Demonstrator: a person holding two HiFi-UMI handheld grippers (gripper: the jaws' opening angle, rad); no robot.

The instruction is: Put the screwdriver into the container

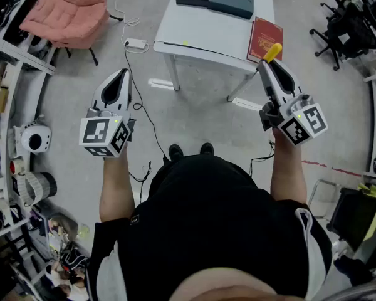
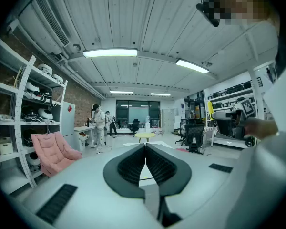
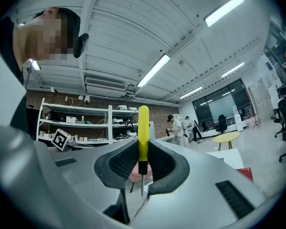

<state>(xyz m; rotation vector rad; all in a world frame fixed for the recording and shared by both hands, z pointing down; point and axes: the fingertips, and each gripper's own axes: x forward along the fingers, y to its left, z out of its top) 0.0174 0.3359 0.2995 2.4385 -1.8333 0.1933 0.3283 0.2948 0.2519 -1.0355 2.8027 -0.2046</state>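
As the right claw [image 3: 142, 149] clamps it, the screwdriver [image 3: 143, 130] stands handle-up.

Floor [image 1: 200, 105]: grey concrete, with a red line [image 1: 329, 167] at the right. White table [image 1: 194, 30] ahead. Pink armchair [image 1: 66, 11] at upper left. White power strip [image 1: 136, 43] with cables lies on the floor between the two. Black office chairs [image 1: 344, 33] at upper right. Open white shelving [image 1: 6, 61] along the left side, loaded with equipment. Ceiling [image 2: 133, 23]: white ribbed panels with long strip lights [image 2: 109, 53]. Brick wall [image 2: 81, 104] behind the shelves. Large dark-framed windows [image 2: 133, 109] at the far end, a small round yellow table [image 2: 144, 135] before them. Two people [image 2: 99, 123] stand far off.
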